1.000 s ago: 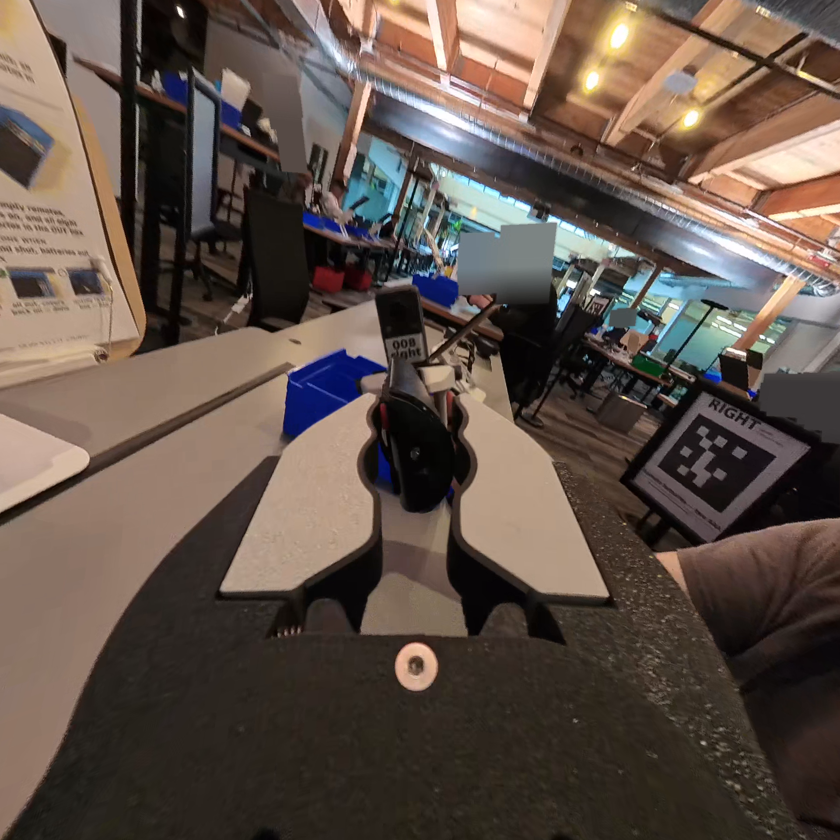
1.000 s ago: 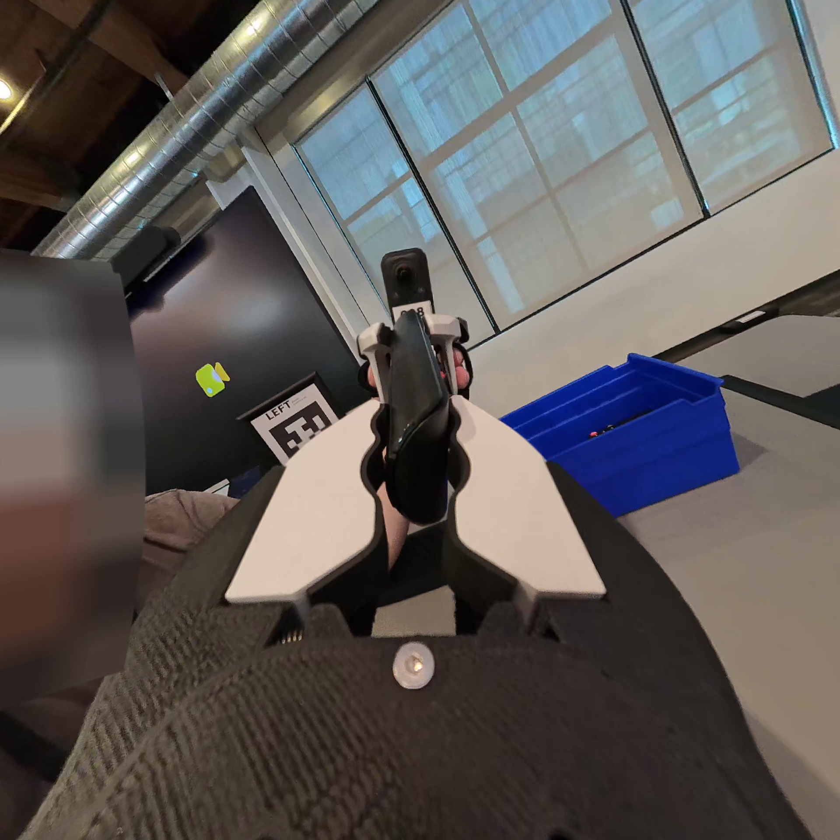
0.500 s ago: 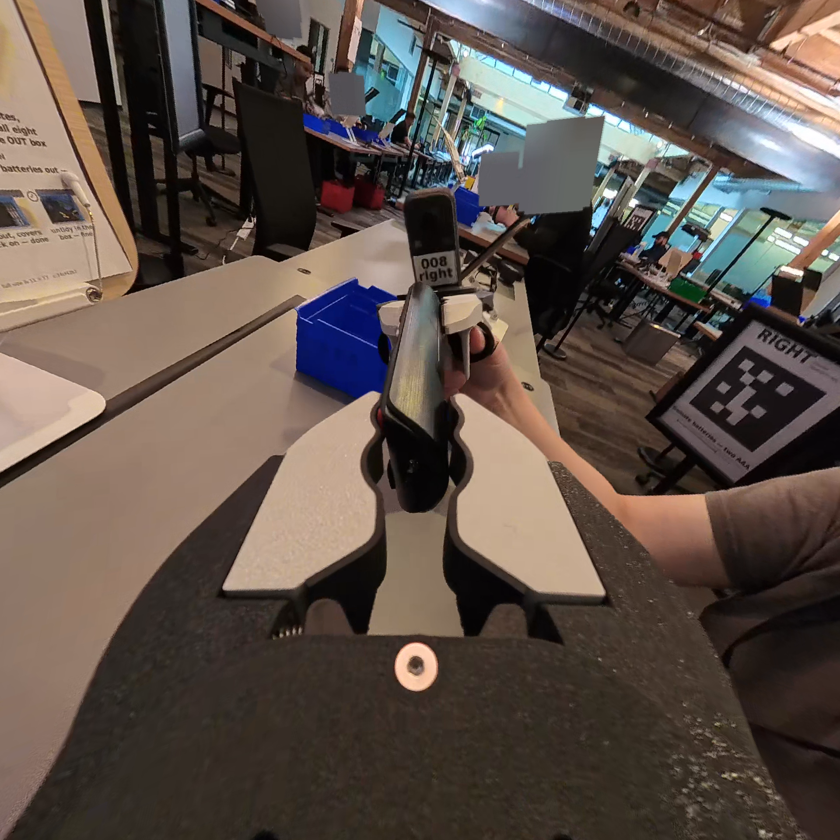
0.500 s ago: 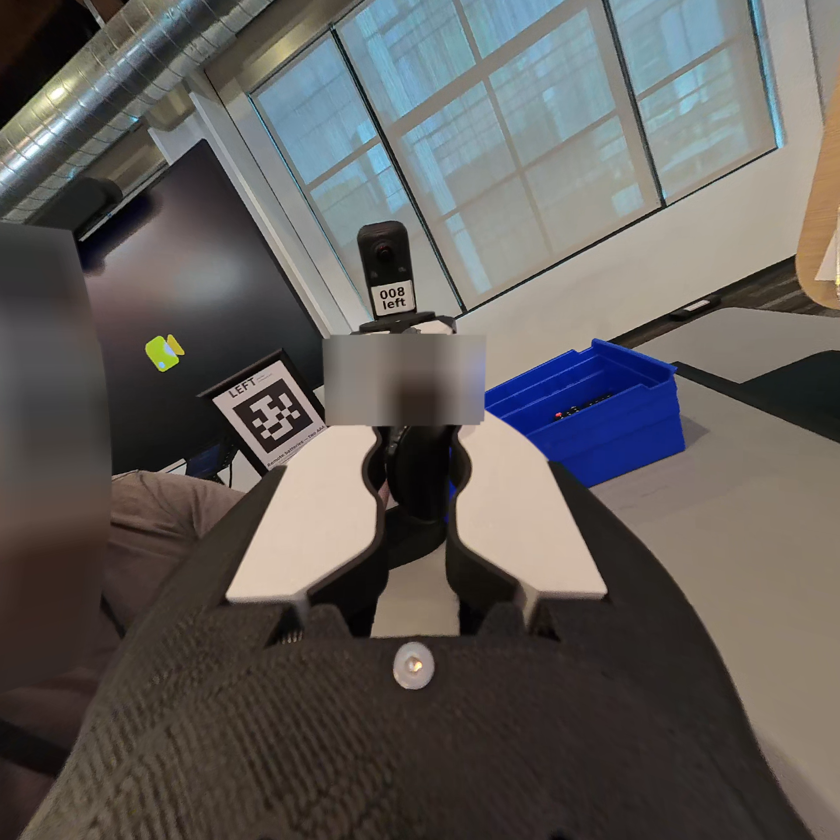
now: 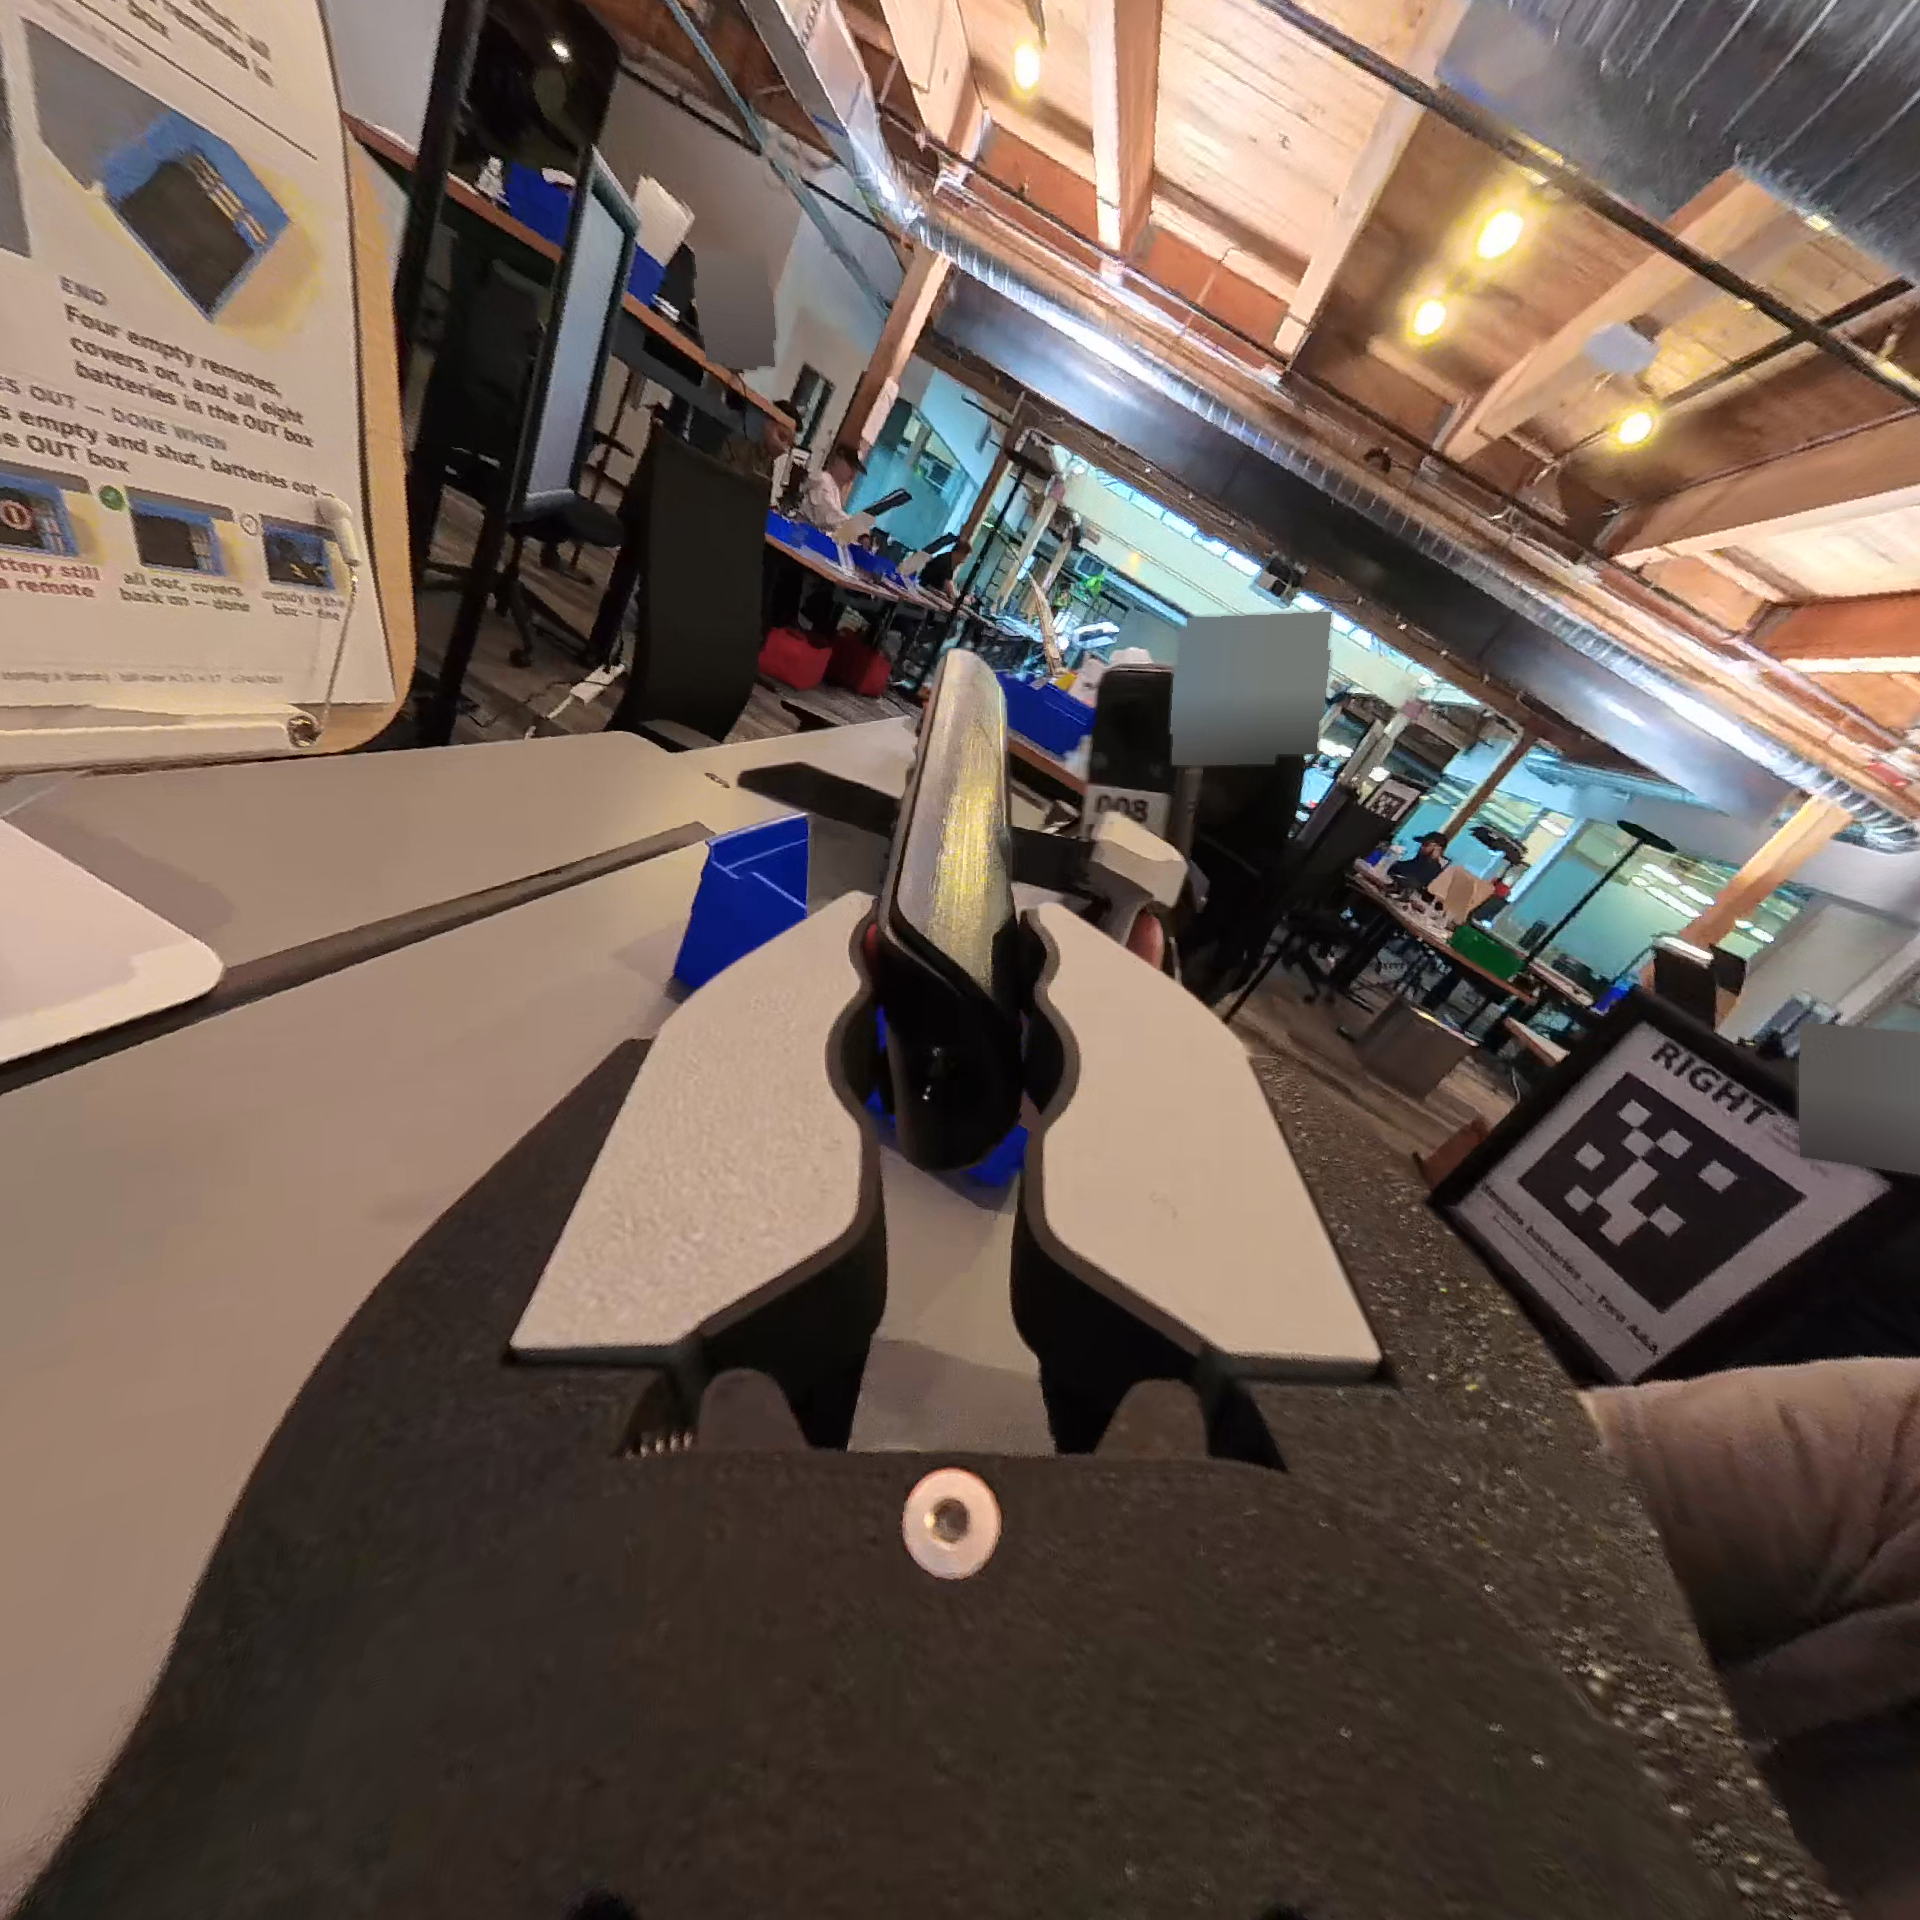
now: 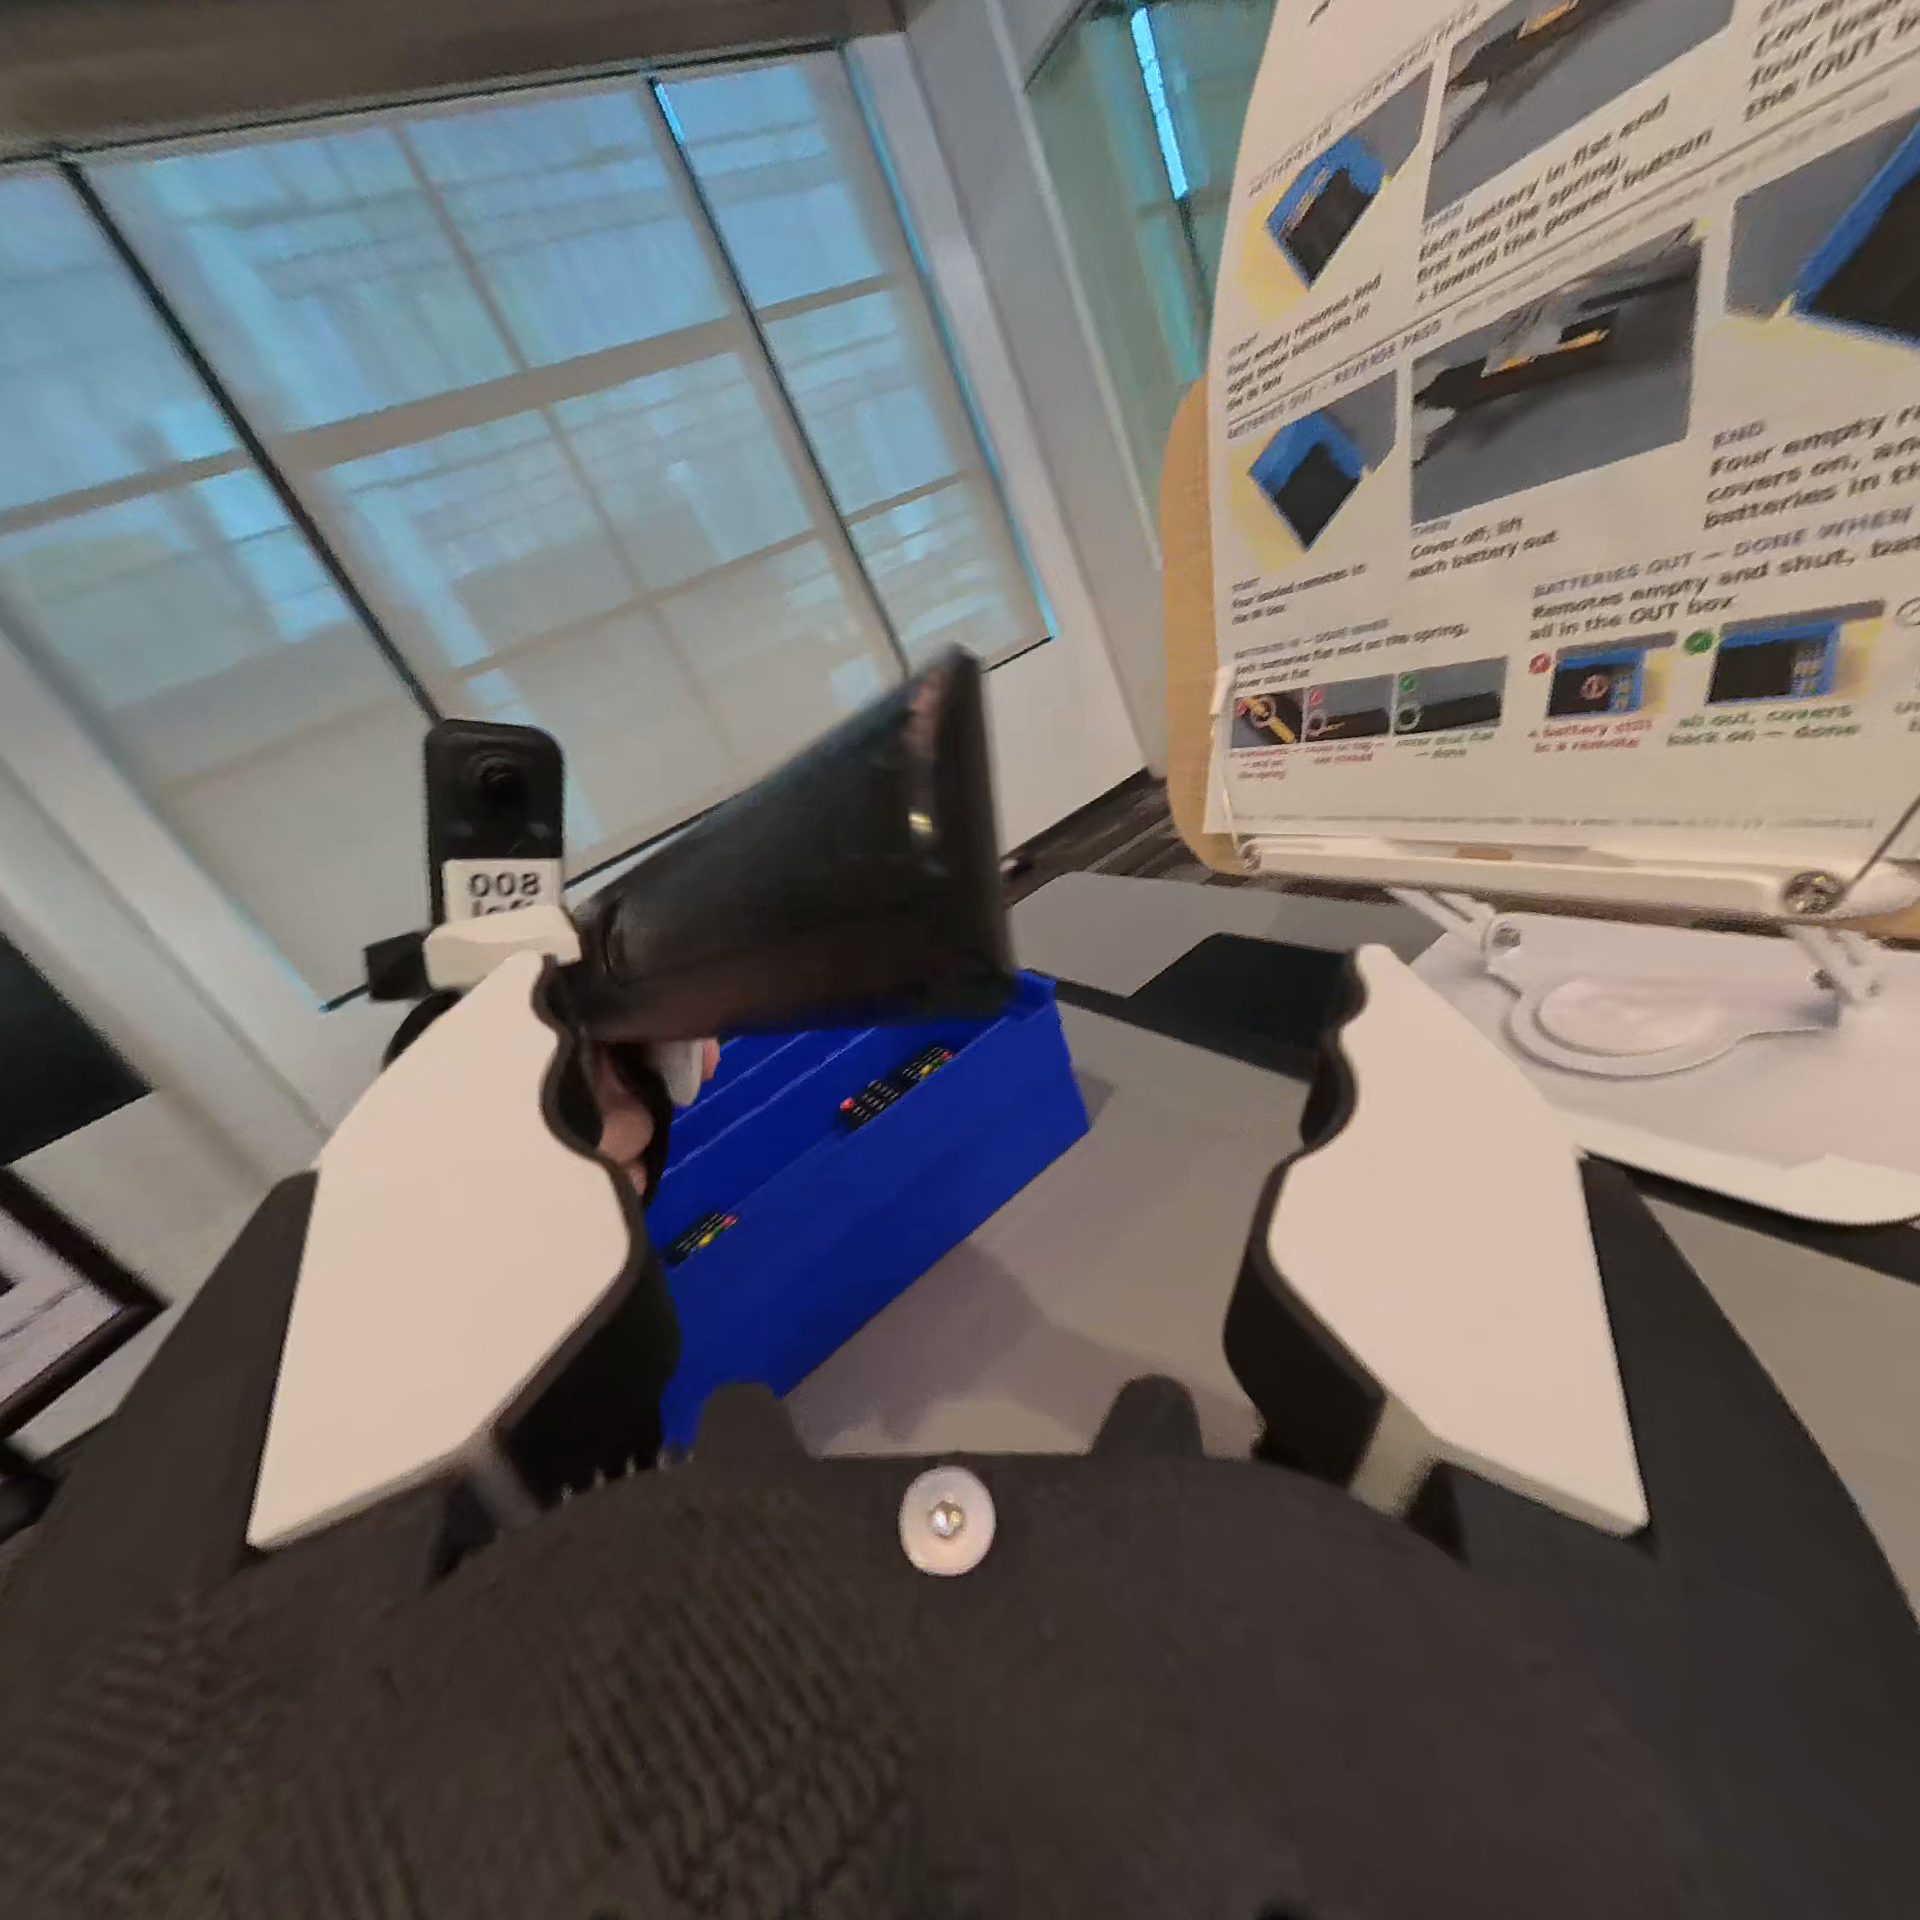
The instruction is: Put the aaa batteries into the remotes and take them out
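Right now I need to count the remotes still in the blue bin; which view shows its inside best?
The right wrist view: it looks down into the blue bin, where remotes lie between its dividers. The left wrist view shows only an outer corner, none of the inside, behind the held remote.

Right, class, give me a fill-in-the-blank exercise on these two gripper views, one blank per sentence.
1. The left gripper is shut on a black ____.
2. The right gripper is ____.
3. The bin on the table is coloured ____.
4. Behind the bin, a stand holds a printed ____.

Missing words: remote; open; blue; sheet
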Motion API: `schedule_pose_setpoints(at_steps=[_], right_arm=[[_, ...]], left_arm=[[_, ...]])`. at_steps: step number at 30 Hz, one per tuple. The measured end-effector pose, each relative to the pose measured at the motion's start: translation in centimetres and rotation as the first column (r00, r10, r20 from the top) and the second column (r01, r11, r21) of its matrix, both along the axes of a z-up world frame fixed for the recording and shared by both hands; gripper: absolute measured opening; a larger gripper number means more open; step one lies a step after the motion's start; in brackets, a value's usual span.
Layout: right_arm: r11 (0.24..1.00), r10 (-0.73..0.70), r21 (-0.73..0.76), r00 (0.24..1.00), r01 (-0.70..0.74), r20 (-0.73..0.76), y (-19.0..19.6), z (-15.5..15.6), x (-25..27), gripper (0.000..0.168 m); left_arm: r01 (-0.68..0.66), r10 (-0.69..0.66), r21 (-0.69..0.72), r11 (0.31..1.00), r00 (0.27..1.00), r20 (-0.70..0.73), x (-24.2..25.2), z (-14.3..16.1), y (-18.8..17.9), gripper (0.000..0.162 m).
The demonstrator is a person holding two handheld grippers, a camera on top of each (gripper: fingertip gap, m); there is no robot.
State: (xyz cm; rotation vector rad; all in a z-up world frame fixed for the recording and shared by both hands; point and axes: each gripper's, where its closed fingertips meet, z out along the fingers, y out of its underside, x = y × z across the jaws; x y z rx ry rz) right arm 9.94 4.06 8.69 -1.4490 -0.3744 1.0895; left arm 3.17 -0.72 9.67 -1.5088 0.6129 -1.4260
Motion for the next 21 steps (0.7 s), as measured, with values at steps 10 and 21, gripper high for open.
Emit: schedule_pose_setpoints(at_steps=[10,21], right_arm=[[0.986,-0.165,0.061,0.943,0.153,0.289,0.3,-1.1,0.1,0.140],[0.989,-0.126,0.116,0.942,0.093,0.312,-1.0,0.0,0.9,0.124]], left_arm=[[-0.069,0.083,0.098,0.993,0.985,-0.149,2.0,-1.0,-0.6,0.023],[-0.025,0.069,0.226,0.974,0.979,-0.191,2.6,-0.8,-1.7,0.023]])
